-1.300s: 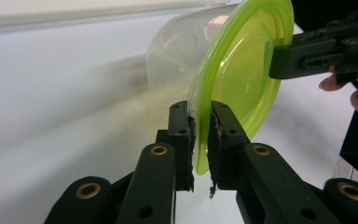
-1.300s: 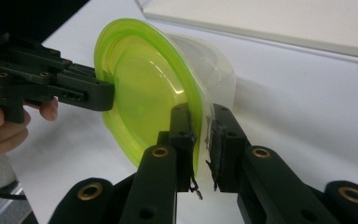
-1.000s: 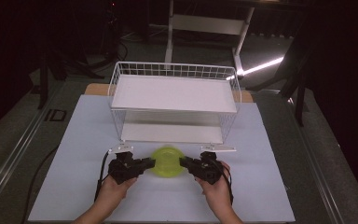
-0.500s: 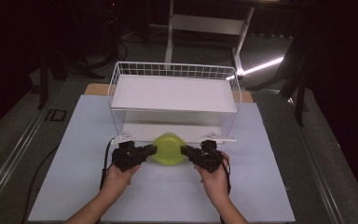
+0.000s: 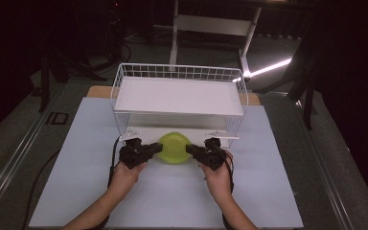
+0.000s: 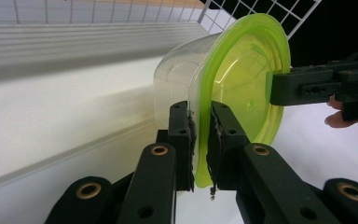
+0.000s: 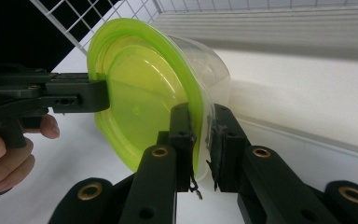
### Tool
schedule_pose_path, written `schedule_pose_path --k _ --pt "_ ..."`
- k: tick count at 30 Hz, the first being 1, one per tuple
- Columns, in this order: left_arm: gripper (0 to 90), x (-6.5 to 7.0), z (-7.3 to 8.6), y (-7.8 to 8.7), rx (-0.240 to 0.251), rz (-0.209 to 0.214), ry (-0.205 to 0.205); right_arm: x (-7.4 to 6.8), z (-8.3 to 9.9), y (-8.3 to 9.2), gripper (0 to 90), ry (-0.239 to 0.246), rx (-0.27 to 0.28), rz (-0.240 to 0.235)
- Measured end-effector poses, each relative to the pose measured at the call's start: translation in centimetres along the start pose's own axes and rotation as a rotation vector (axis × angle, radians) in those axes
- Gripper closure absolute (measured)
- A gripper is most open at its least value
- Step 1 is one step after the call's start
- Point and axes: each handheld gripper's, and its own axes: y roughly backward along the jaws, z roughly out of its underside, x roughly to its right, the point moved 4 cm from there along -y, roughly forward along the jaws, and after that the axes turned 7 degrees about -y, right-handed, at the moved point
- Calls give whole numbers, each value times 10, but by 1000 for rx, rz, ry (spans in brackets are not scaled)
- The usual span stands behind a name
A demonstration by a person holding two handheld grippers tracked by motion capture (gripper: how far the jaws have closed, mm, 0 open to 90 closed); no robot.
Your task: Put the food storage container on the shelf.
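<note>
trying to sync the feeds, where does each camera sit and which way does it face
High view: above the person's side, facing forward and down on the table; forearms, both hands.
Left gripper view: on the left gripper, along its jaws to the green-lidded container.
Right gripper view: on the right gripper, likewise.
Shared: container, wire rack.

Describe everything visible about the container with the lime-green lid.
The round clear plastic container with a lime-green lid looks empty and is carried level, lid up, at the front of the white wire rack's lower shelf. The left gripper and right gripper each pinch the lid's rim from opposite sides.
</note>
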Motion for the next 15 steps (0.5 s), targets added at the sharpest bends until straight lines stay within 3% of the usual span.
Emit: schedule_pose_path --k 10,15 --pt "811 -13 -1 -12 -17 -10 11 8 -3 -13 803 -37 -4 22" --pt "810 -17 0 -18 -20 -16 11 10 -4 -18 802 -27 -2 40"
